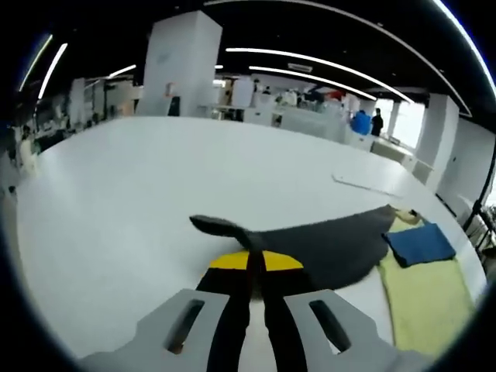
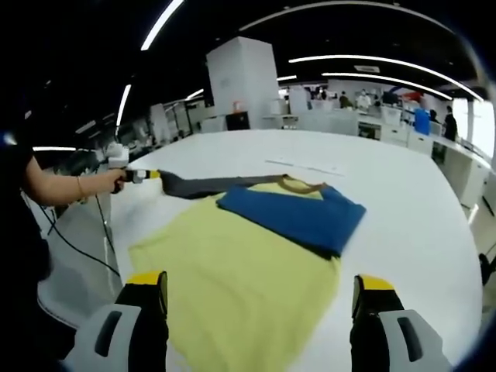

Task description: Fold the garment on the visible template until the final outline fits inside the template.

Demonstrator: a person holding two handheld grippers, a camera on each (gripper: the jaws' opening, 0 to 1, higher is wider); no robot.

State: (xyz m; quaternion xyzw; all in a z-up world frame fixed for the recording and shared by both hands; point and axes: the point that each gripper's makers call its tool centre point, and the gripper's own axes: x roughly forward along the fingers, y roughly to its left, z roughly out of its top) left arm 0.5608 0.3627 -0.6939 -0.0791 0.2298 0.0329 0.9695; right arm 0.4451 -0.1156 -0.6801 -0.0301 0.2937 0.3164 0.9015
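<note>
I am pinching the end of the grey sleeve point(image 1: 325, 244) between the closed jaws of my left gripper point(image 1: 256, 263), pulling it out sideways from the yellow garment point(image 2: 240, 271) lying flat on the white table point(image 2: 403, 201), while my right gripper point(image 2: 263, 298) is hanging wide open and empty just above the hem. The cloth is looking light, soft and limp, so I am judging it best taken at edges and corners. Its long axis is running from my right gripper away to the collar point(image 2: 298, 184), the blue sleeve point(image 2: 298, 213) already folded across the chest.

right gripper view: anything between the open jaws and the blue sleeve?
Only the garment's yellow body, stretching from the right gripper to the blue sleeve, in the right gripper view.
</note>
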